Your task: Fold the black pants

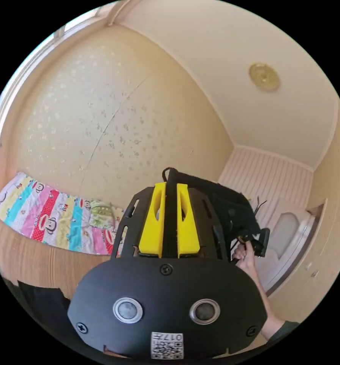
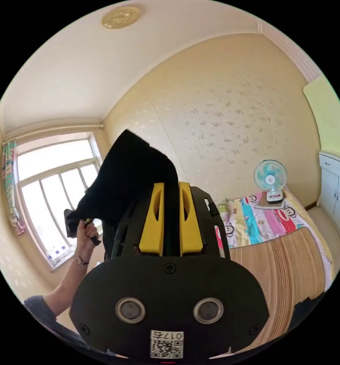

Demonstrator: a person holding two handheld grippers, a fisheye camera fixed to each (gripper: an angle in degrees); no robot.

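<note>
Both grippers hold the pants up in the air, ahead of the fold.

In the left gripper view, our left gripper (image 1: 170,186) has its yellow jaws closed on a black edge of the pants (image 1: 230,213), which run across to the hand (image 1: 249,258) on the other gripper. In the right gripper view, our right gripper (image 2: 170,197) is likewise clamped on cloth, the pants (image 2: 128,178) stretching toward the far hand (image 2: 84,237) by the window (image 2: 56,190). We should keep the edge taut and level before lowering onto the bed (image 2: 291,258).
</note>
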